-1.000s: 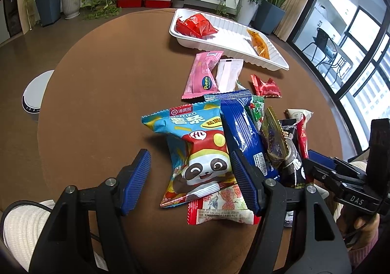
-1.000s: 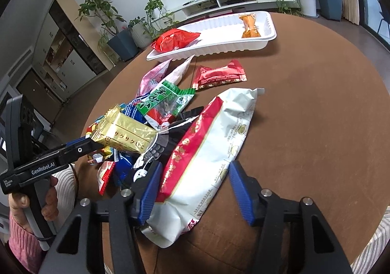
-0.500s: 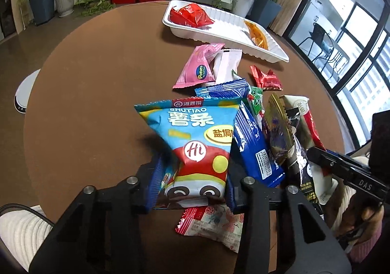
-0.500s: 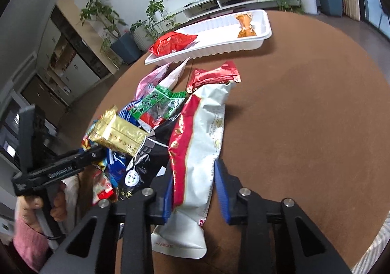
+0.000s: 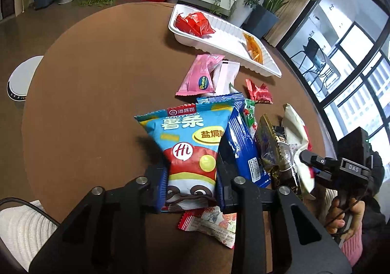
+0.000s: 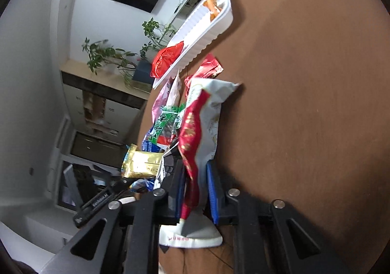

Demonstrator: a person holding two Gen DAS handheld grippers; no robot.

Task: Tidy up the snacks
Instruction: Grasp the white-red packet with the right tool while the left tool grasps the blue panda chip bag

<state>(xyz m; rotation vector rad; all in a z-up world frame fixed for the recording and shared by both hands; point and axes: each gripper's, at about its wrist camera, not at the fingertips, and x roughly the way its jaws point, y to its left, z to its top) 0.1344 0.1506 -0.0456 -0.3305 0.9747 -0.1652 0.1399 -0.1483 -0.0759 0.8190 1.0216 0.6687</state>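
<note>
Left wrist view: left gripper (image 5: 191,187) is closed down on the lower end of the blue chip bag (image 5: 189,149), pads pressing both sides; the bag's top fans out over the brown round table (image 5: 92,93), whether it's clear of the surface I can't tell. Dark blue pack (image 5: 241,147) leans against the bag's right edge, and a small red-white packet (image 5: 212,222) lies just under the fingers. White tray (image 5: 226,40) sits at the far side, well apart, with a red packet (image 5: 195,24) and an orange packet (image 5: 253,48) in it. Risk: pinch is low on a puffy bag, so it may slide or swing, and the leaning blue pack may get dragged along. Right wrist view: camera is rolled hard; right gripper (image 6: 195,191) is nearly closed on the white-and-red long pack (image 6: 202,127), gripped near its bottom end, most of its length sticking out ahead. A gold packet (image 6: 142,162) and green packet (image 6: 168,123) sit just beside it in the pile. Risk: the long unsupported end could flop, sweep neighbours, or catch the tray rim on the way in.
</note>
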